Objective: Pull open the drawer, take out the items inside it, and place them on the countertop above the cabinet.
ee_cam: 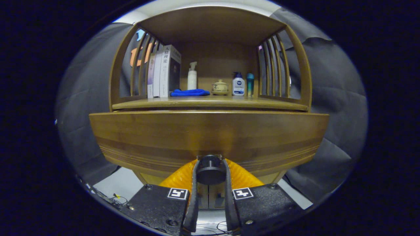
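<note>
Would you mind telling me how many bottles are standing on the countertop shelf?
3: a white pump bottle behind the blue cloth, and a white bottle with a teal one right of the small pot.

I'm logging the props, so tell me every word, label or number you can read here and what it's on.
"理论": on the grey book, characters above it unclear.
White bottle label: too small to read.
Other books: print blurred.
Gripper, shut on the drawer knob: square patterns, no words.

Ahead of you at twelve o'clock, dark creased cloth wall (341, 98) behind a slatted wooden shelf unit (210, 29), pale floor (115, 186) at seven o'clock.
</note>
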Action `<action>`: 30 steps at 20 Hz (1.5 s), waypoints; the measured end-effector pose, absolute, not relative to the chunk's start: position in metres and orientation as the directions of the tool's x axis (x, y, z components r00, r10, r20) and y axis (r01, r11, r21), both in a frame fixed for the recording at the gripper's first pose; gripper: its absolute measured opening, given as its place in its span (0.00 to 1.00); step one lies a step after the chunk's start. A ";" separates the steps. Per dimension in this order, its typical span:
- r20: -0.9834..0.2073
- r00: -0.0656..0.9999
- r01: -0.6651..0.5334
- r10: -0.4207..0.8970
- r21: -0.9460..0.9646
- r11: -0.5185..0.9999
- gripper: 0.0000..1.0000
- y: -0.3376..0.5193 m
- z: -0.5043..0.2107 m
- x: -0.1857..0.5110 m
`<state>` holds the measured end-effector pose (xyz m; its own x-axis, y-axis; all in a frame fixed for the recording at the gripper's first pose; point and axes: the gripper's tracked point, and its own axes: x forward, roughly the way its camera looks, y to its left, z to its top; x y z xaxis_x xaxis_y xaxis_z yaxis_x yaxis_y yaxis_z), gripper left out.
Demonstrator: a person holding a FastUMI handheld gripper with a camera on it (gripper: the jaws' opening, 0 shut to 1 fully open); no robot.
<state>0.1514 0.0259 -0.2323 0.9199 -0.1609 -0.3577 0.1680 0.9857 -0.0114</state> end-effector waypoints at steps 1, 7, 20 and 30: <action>-0.358 0.920 0.167 -0.159 -0.007 0.986 0.37 0.026 -0.233 0.147; -0.355 0.923 0.158 -0.151 -0.008 0.987 0.37 0.030 -0.233 0.118; -0.357 0.930 0.094 -0.087 0.003 0.996 0.37 0.043 -0.241 0.055; -0.387 0.921 0.050 -0.054 -0.019 0.999 0.37 0.047 -0.242 0.019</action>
<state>0.0189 0.0471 -0.2423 0.9206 -0.0538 -0.3867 0.0503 0.9985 -0.0194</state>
